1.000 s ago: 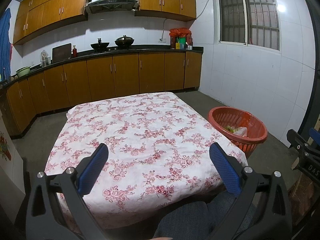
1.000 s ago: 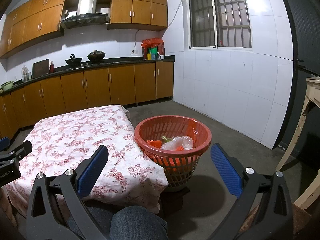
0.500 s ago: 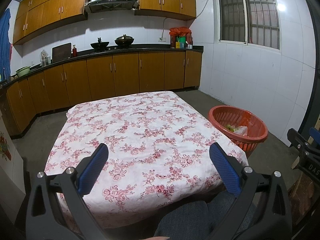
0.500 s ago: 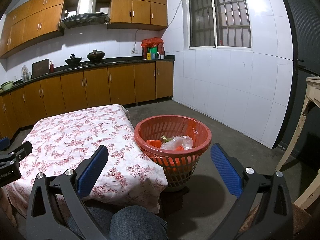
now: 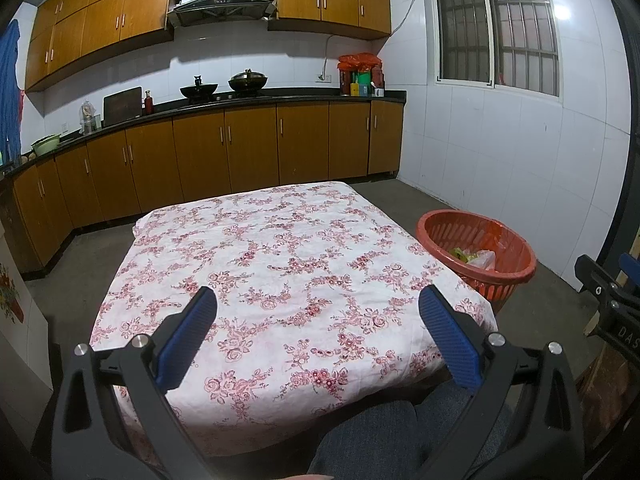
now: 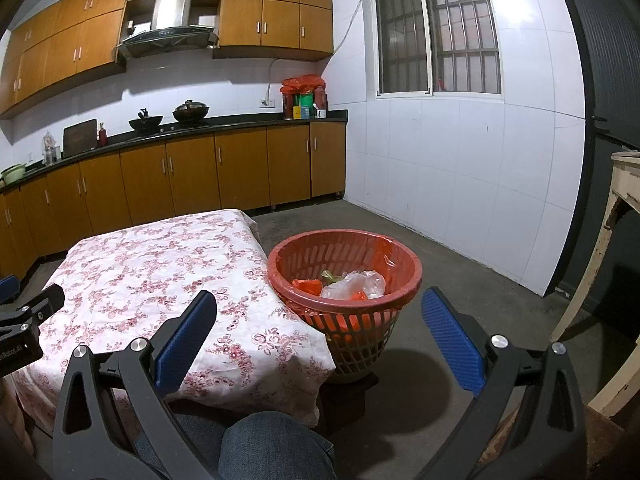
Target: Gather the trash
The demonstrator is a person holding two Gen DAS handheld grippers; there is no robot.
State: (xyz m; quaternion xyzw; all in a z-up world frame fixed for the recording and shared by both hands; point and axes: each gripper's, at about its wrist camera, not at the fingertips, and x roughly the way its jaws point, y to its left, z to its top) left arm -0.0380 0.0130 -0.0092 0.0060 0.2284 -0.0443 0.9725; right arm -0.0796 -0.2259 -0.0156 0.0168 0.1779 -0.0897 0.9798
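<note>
Holding both tools wide apart with nothing between the pads, I'm sitting at the near edge of the worktop (image 5: 280,264), which is covered by a flowered cloth. My left tool (image 5: 318,326) hangs over the near part of that cloth; my right tool (image 6: 320,326) is aimed further right, toward the red basket (image 6: 412,270) standing on the floor just beside the worktop's right corner. The basket has a thin liner and already holds the trash (image 6: 352,284) — a crumpled clear bag, some orange scraps and a bit of green. On the cloth itself I can see no litter at all from either view, and the bare floor around the basket looks free of it too.

My reading is that the gathering step is finished, or close to it, since everything that looks like waste sits inside the basket. What comes next, I'd judge, is a check for anything hidden below the worktop's edge or behind my knee (image 6: 276,446) — neither view shows those spots. If a stray piece turned up, the nearer tool would need to lower over it and close gently, as thin plastic slips easily.
</note>
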